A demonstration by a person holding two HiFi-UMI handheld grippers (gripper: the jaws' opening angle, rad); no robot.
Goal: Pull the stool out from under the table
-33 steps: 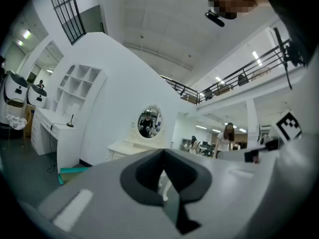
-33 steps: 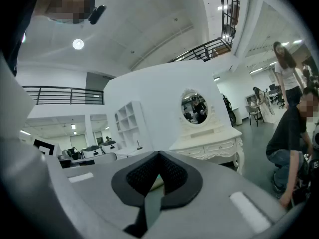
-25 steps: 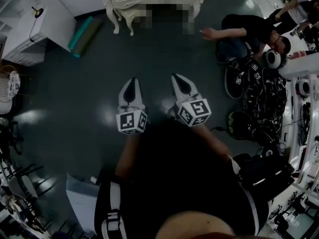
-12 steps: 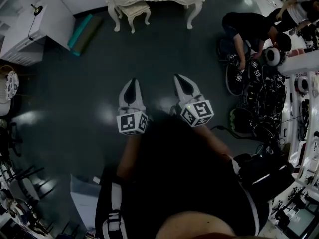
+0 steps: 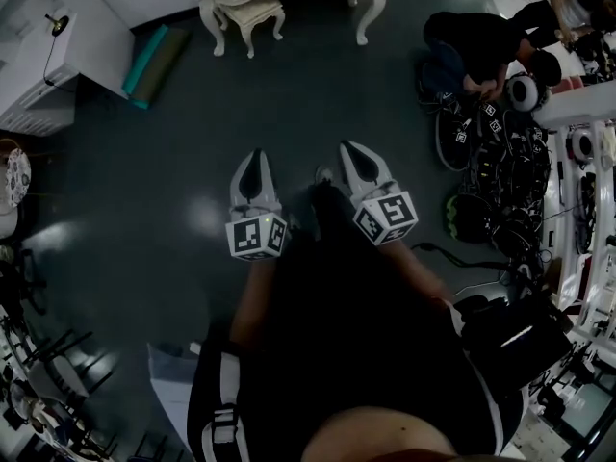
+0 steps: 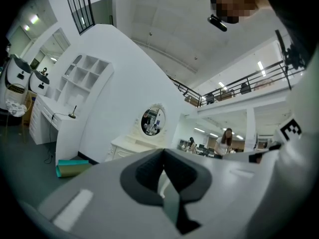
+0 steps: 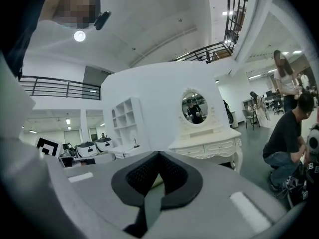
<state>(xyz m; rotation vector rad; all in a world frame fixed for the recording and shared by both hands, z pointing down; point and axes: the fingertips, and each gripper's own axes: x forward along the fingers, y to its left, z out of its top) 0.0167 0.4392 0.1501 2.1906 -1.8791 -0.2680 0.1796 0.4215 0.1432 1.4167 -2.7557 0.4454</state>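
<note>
Black top (image 5: 366, 354); left gripper (image 5: 255, 155) and right gripper (image 5: 347, 147) white, black-padded

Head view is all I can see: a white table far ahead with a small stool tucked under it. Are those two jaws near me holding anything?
Observer: No. The left gripper view shows the left gripper with its jaws together and nothing between them.
Operator: And the other one?
Observer: The right gripper view shows the right gripper with its jaws shut and empty too.
Operator: Is there anything on that table? Its top is cut off for me.
Observer: Yes. The right gripper view shows an oval mirror in a white frame rising above the back of the table.
</note>
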